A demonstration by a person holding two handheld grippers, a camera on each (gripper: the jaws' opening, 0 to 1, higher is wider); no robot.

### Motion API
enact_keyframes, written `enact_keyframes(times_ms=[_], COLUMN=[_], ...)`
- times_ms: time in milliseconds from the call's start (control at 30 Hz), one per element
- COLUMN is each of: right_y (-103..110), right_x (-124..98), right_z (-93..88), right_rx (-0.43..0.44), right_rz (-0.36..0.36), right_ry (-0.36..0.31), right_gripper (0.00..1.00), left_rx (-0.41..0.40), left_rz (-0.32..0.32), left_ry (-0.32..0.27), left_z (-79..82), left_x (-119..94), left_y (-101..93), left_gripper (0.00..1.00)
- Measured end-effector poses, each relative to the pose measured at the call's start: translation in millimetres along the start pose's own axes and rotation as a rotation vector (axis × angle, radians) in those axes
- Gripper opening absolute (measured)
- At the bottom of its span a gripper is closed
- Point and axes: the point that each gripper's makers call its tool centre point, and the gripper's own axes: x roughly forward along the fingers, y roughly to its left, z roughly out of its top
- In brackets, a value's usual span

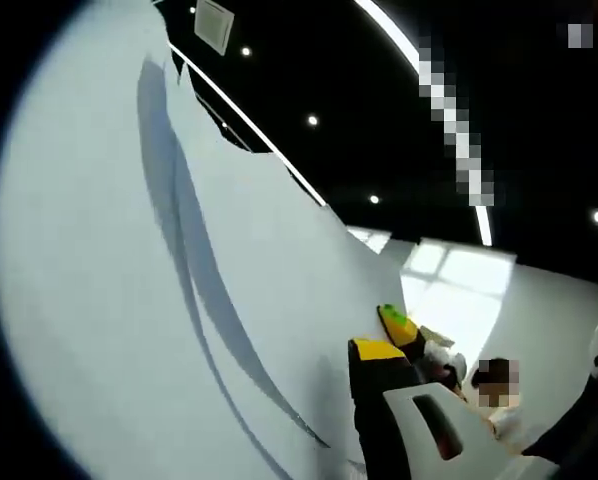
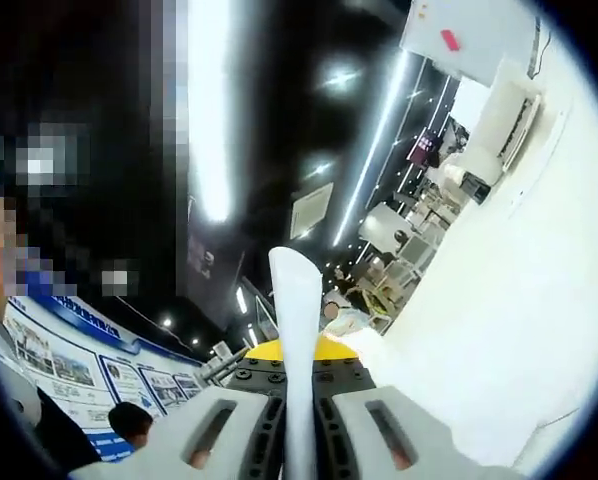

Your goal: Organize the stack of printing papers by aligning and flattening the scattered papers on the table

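gripping the stack of printing papers (image 2: 297, 330) edge-on, the right gripper (image 2: 299, 420) has both jaws closed flat against the sheets, which rise as a thin white band between them in the right gripper view. the papers are lifted off the table and held upright — in the left gripper view they spread as a broad white sheet (image 1: 159, 270) across most of the frame, bowed, with long soft shadows running down the face. the left gripper (image 1: 404, 365) sits at the sheet's lower edge, its black-and-yellow jaw pressed close to the paper, but whether it is clenched on the stack or merely beside it cannot be told. ceiling lights (image 1: 312, 121) and a long light strip (image 2: 204, 110) show beyond, with wall posters (image 2: 89, 365) at the lower left of the right gripper view. the risk from here, as a judgement: the bow suggests uneven support, so loose inner sheets could slide out of line or fan apart — and a hard squeeze may crease the pinched edge.
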Motion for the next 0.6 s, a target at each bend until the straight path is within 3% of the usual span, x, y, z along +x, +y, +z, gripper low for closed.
enact_keyframes(times_ms=[600], right_y=[5.6], right_x=[7.3], right_z=[-21.4], right_rx=[-0.016], right_rz=[-0.003], right_ry=[0.044], right_gripper=[0.00], left_rx=[0.003], left_rz=[0.011], left_ry=[-0.006], left_z=[1.3], left_x=[-0.3], left_y=[2.9], left_gripper=[0.23])
